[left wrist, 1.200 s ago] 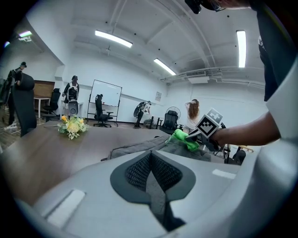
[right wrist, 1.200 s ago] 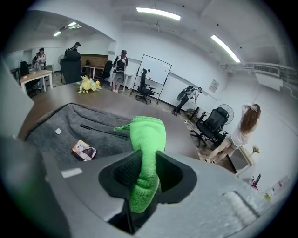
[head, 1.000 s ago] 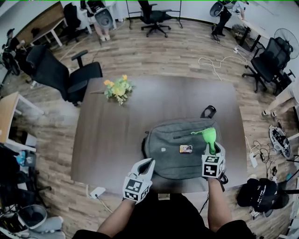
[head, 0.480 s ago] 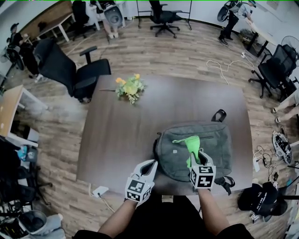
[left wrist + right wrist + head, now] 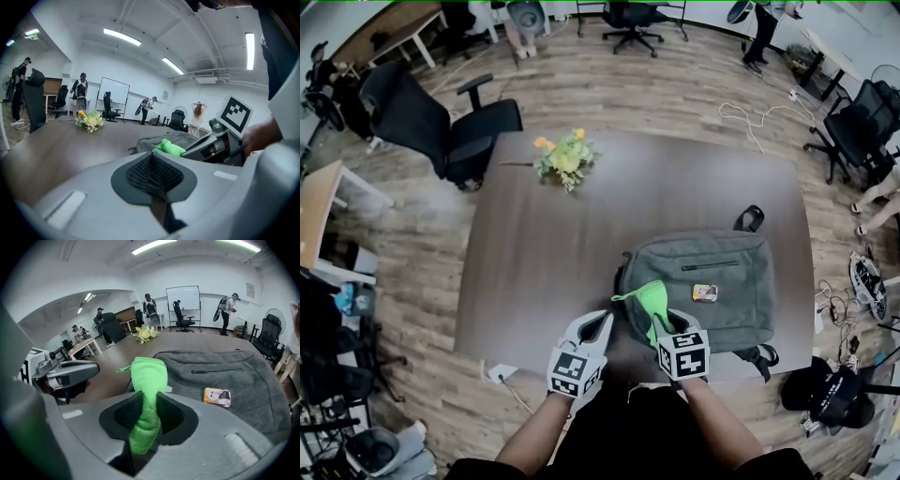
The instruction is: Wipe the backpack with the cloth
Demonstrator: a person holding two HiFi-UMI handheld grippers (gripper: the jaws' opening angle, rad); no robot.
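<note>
While the right gripper (image 5: 667,322) clamps the cloth (image 5: 643,302) at the backpack's (image 5: 717,279) near-left corner, wiping seems barely begun; the left gripper (image 5: 597,325) is closed and empty.

A dark brown desk (image 5: 544,272) stands on a wood-plank floor (image 5: 412,281), with a black office chair (image 5: 441,122) just beside its far left corner (more black chairs (image 5: 862,127) sit off to the right). The white walls (image 5: 140,79) carry a whiteboard (image 5: 183,296), and long strip lights (image 5: 122,36) glow on the ceiling.
</note>
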